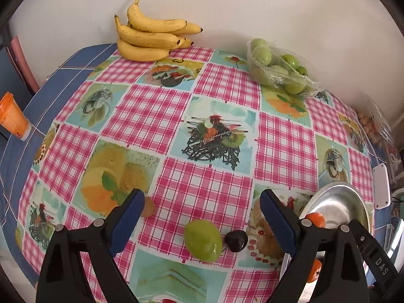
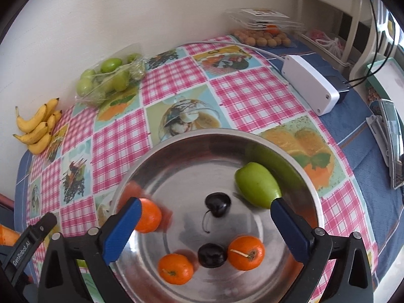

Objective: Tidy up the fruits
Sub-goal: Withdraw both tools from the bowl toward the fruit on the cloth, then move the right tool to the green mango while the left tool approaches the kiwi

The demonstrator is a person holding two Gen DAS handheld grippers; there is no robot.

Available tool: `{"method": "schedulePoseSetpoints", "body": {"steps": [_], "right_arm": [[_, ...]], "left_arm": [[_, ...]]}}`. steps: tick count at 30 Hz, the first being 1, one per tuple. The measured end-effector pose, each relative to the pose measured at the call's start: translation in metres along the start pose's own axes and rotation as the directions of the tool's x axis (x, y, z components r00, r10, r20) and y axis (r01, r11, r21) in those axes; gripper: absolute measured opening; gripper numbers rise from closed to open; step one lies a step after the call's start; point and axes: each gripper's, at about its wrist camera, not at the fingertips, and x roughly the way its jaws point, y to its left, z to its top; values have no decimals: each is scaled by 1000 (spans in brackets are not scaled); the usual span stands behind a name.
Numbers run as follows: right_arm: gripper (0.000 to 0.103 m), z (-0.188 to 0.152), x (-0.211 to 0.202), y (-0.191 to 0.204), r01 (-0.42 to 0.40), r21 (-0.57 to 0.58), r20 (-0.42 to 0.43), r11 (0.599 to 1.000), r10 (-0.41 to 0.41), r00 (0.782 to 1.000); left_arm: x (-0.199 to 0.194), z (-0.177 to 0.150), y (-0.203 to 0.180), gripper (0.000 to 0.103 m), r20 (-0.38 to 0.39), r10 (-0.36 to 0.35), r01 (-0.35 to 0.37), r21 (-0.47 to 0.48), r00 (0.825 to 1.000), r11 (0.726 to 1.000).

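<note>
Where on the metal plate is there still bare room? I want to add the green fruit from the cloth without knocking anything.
The far-left half of the metal plate is bare, between its far rim and the stemmed cherry. The near side is crowded: two oranges flank a dark plum, a third orange sits left, a green fruit right.

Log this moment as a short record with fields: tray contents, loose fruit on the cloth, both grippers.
tray: steel tray holds three oranges, two dark cherries and one green fruit
loose on cloth: green fruit with a dark cherry beside it, left of the tray
far edge: bananas, bagged green fruit
left gripper: open, empty
right gripper: open, empty, above tray
</note>
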Motion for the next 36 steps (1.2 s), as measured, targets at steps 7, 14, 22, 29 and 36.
{"method": "schedulePoseSetpoints", "body": {"steps": [7,14,22,29,36], "right_arm": [[103,-6,-12,29,-49,-64,5,997,50,999],[103,-20,-22,68,-116,-143,-7,983,116,993],[103,-41,-30,104,-195,-184,-37,963,191,981],[103,-60,-26,133,-219,-226,-75,949,207,975],[103,-73,-17,156,-249,-290,-110,924,227,968]], "left_arm": [[-7,5,6,93,7,19,-19,28,1000,999],[-14,10,38,93,1,23,-23,-9,1000,1000],[-16,8,88,93,-5,0,0,-125,1000,992],[-11,0,111,93,-13,-8,6,-170,1000,985],[1,-7,128,93,-25,-42,34,-248,999,968]]}}
